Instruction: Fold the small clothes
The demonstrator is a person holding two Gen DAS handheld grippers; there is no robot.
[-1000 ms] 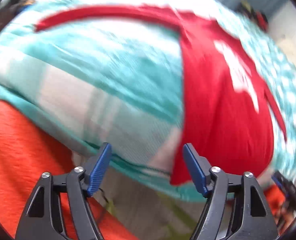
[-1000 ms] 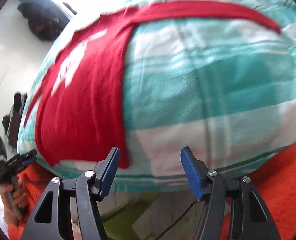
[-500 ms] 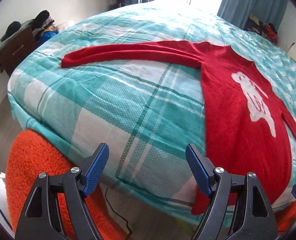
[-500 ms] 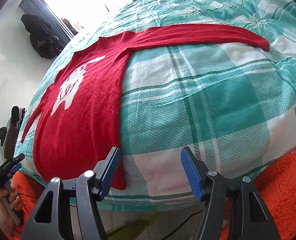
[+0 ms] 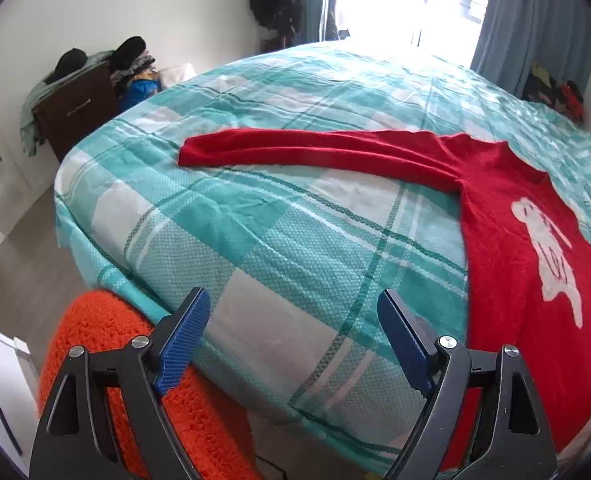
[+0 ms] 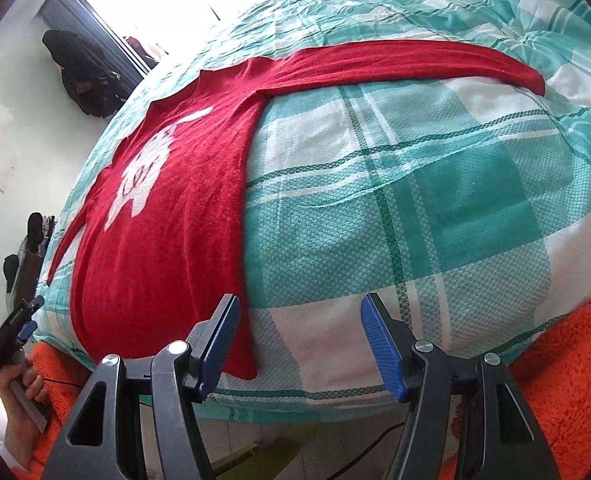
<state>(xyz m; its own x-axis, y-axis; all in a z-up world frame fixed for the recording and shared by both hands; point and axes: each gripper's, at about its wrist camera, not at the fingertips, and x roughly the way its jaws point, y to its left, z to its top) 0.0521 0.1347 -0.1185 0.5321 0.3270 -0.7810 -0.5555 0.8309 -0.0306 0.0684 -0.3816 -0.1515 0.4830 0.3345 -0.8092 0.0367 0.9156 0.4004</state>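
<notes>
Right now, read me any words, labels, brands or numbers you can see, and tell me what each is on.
Left gripper: white lettering along its black body, too small and blurred to read.
Sweater: a white knitted motif on the chest; it looks like a picture, with no clear letters.
Bedspread: check pattern only, no text.
Right gripper: no markings visible.

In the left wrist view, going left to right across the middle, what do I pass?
Brown dresser → bare teal plaid bedspread → red sweater with its white chest design. The sweater's sleeve stretches leftward across the bedspread.
</notes>
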